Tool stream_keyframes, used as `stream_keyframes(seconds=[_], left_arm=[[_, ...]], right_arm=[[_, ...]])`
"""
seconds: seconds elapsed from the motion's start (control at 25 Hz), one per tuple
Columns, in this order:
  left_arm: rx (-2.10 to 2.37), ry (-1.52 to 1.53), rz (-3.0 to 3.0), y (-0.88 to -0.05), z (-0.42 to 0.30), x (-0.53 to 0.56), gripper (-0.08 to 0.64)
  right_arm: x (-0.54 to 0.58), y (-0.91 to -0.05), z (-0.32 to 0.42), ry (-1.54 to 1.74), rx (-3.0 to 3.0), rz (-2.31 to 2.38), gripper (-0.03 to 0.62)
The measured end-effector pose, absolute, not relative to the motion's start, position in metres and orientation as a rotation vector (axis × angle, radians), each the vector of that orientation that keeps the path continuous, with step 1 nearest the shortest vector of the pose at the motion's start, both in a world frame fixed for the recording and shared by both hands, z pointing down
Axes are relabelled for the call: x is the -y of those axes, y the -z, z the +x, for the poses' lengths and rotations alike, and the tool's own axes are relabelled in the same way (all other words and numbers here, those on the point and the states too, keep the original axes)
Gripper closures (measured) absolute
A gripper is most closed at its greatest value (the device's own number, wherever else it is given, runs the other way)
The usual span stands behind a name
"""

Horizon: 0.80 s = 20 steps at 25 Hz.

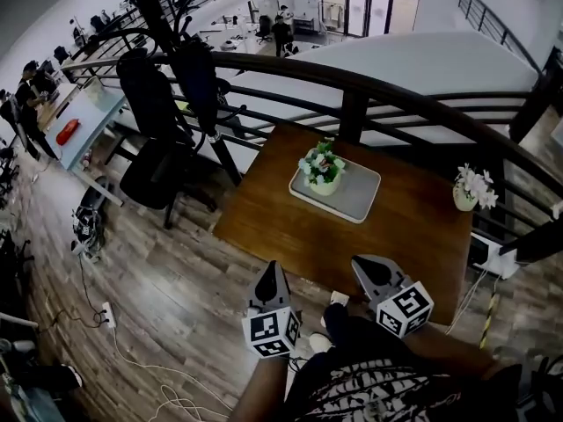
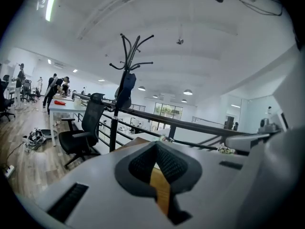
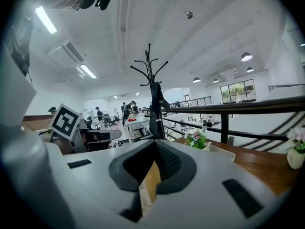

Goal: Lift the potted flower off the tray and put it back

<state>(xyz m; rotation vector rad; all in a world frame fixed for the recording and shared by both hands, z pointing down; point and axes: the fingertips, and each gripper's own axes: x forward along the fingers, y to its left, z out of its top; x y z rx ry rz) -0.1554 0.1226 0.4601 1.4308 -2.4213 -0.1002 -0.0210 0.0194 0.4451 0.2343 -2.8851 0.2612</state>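
- Left gripper [image 1: 272,275] sits low in the head view, just short of the near edge of a brown wooden table [image 1: 352,244]. Its own view shows its jaws pressed together with nothing between them.
- Right gripper [image 1: 374,271] is level beside it, over the table's near edge. Its jaws are also closed on nothing, as its own view shows.
- Each gripper carries a white cube with black square markers: the left cube [image 1: 271,331] and the right cube [image 1: 405,309], both close to the person's lap.
- Well beyond both grippers, a grey rectangular tray [image 1: 356,199] lies towards the far side of the table.
- A potted flower [image 1: 323,170] stands upright on the tray's left end, with white blooms and green leaves in a pale pot. Neither gripper touches it.
- In the right gripper view, the potted flower [image 3: 198,139] and tray [image 3: 221,152] appear ahead and slightly right of the jaws.
- A second small vase of pale flowers [image 1: 471,190] stands directly on the table near its right edge, apart from the tray.
- A dark curved railing [image 1: 352,86] runs behind the table.
- Left of the table are a black office chair [image 1: 154,139] and a black coat stand [image 1: 189,69] with dark garments, on a wood-plank floor.
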Motion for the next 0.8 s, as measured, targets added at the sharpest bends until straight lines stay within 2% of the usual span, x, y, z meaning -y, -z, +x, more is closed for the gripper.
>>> stream_keyframes(seconds=[0.8], left_arm=[[2.166, -0.145, 1.615, -0.563, -0.182, 0.076, 0.552]], right_arm=[[0.125, -0.515, -0.059, -0.390, 2.773, 0.402, 0.595]])
